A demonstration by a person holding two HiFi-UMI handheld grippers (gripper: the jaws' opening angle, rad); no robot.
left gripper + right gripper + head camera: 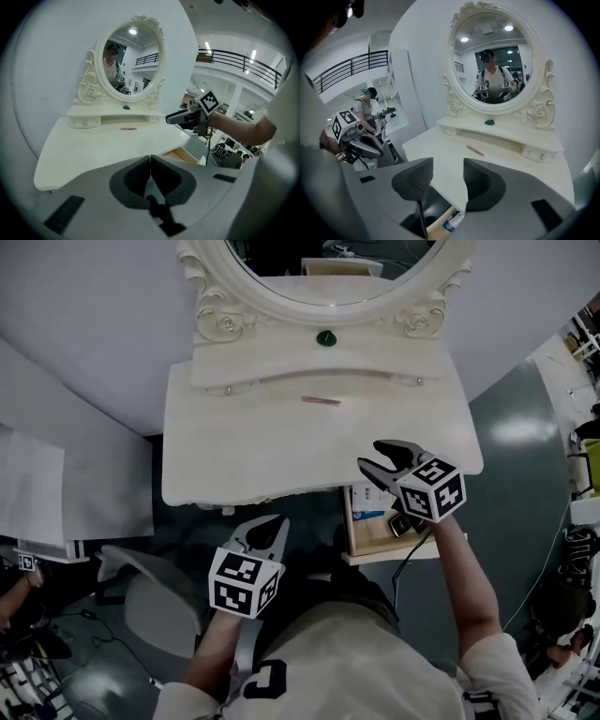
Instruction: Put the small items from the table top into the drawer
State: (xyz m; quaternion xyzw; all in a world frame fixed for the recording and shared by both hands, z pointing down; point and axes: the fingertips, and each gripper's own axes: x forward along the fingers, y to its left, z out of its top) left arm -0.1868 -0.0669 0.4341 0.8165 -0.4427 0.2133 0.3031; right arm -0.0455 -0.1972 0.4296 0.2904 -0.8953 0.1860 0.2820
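Note:
A thin pink stick (321, 400) (128, 128) (475, 150) lies on the cream dressing table (234, 456), near its back. A small dark green item (325, 337) (489, 122) (126, 107) rests on the raised shelf under the mirror. The drawer (367, 538) (440, 227) stands pulled out at the table's front right, with a blue-and-white packet (368, 514) (455, 221) and a dark item inside. My right gripper (386, 457) is open and empty above the table's front right corner, over the drawer. My left gripper (267, 529) is shut, empty, in front of the table edge.
An oval mirror (333, 268) in an ornate frame rises at the table's back. Two small knobs (225, 389) mark the shelf's own little drawers. A grey chair (155, 601) stands at my lower left. A white panel (56, 484) is at the left.

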